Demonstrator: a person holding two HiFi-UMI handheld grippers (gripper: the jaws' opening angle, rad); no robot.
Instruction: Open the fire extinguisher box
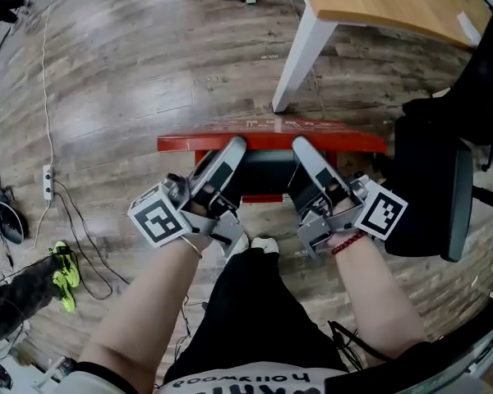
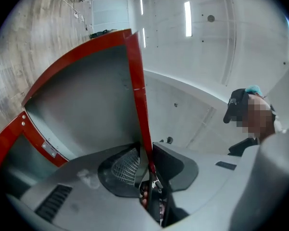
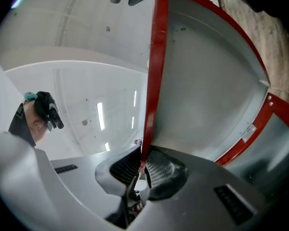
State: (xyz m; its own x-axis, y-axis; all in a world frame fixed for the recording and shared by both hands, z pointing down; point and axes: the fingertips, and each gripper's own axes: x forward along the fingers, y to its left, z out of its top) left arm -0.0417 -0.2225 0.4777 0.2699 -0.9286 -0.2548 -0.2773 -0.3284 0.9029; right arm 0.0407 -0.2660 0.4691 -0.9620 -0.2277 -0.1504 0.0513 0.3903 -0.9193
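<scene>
The red fire extinguisher box (image 1: 263, 197) stands on the wooden floor in front of me in the head view. Its lid (image 1: 271, 142) is swung up and I see its red edge from above. My left gripper (image 1: 232, 147) is shut on the lid's front edge, left of the middle. My right gripper (image 1: 301, 144) is shut on the same edge, right of the middle. In the left gripper view the red lid rim (image 2: 137, 95) runs down between the pads of the left gripper (image 2: 147, 160). The right gripper view shows the red rim (image 3: 154, 71) pinched by the right gripper (image 3: 142, 165), with the lid's grey inner face beside it.
A table with a white leg (image 1: 300, 52) and wooden top (image 1: 394, 2) stands just behind the box. A black chair (image 1: 435, 187) is close on the right. Cables and a power strip (image 1: 48, 183) lie at the left. My shoe (image 1: 263, 243) is just short of the box.
</scene>
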